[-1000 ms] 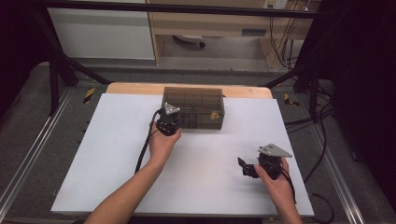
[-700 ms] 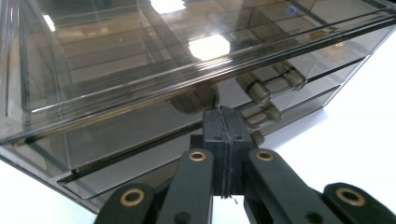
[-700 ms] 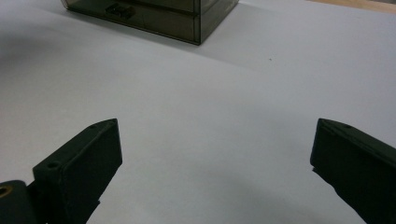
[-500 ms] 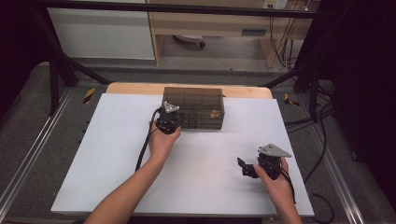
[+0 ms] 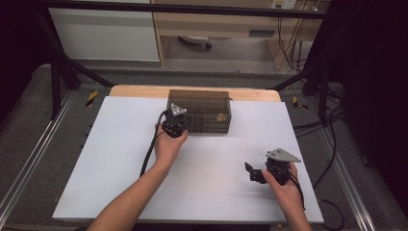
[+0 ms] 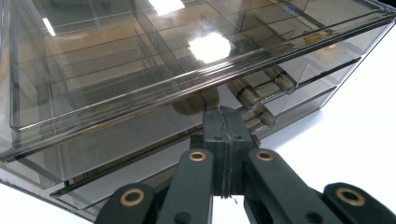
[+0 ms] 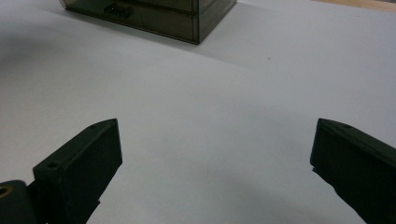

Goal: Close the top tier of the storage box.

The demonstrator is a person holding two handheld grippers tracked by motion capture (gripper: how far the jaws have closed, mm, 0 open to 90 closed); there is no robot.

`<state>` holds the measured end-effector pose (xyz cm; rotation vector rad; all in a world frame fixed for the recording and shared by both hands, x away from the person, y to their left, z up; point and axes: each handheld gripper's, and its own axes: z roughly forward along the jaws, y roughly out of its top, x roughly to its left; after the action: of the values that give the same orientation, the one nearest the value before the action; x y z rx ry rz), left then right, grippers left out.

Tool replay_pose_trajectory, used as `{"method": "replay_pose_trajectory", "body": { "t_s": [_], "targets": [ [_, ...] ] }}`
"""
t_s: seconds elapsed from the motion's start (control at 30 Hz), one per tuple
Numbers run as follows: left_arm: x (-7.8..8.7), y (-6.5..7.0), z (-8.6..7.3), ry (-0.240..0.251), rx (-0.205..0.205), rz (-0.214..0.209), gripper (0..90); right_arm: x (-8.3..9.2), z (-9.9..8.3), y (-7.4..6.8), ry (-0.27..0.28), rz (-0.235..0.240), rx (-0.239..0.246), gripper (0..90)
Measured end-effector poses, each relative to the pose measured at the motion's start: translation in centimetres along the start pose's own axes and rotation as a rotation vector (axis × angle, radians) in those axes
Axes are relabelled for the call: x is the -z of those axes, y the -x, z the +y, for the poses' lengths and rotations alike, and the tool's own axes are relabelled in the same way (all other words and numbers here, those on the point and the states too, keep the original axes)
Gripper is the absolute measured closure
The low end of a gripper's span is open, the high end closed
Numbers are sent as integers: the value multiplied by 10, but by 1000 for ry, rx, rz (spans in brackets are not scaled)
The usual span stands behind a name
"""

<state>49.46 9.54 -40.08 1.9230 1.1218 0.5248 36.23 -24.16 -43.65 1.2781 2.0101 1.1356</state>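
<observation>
A smoky clear plastic drawer cabinet (image 5: 199, 111) stands at the back middle of the white table (image 5: 120, 159). My left gripper (image 5: 182, 126) is at its front face, held by a hand. In the left gripper view the jaws (image 6: 223, 114) are pressed flat together, their tips against the front of a middle drawer (image 6: 140, 135), right under a small handle. Whether a handle tab is pinched I cannot tell. My right gripper (image 5: 251, 172) rests low over the table at the front right, jaws pointing left. Its jaws (image 7: 215, 135) stand wide apart with bare table between them, the cabinet (image 7: 154, 14) far off.
Other small drawer handles (image 6: 247, 95) sit to the right of my left jaw tips. A black cable (image 5: 149, 154) trails from the left gripper along the forearm. A wooden edge (image 5: 144, 91) shows behind the white sheet. Metal rails (image 5: 29, 163) flank the table.
</observation>
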Motion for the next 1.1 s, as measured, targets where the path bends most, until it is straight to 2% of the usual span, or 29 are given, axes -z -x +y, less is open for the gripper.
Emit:
{"method": "replay_pose_trajectory", "body": {
  "t_s": [0.47, 0.73, 1.1],
  "targets": [
    [-1, 0, 1, 1, 5, -8, 900, 0, 0, 0, -3, 0, -1, 27],
    [-2, 2, 2, 10, -16, -6, 900, 0, 0, 0, -2, 1, 4, 27],
    [0, 0, 3, 16, 6, -17, 900, 1, -1, 2, 1, -5, 1, 27]
  ]
}}
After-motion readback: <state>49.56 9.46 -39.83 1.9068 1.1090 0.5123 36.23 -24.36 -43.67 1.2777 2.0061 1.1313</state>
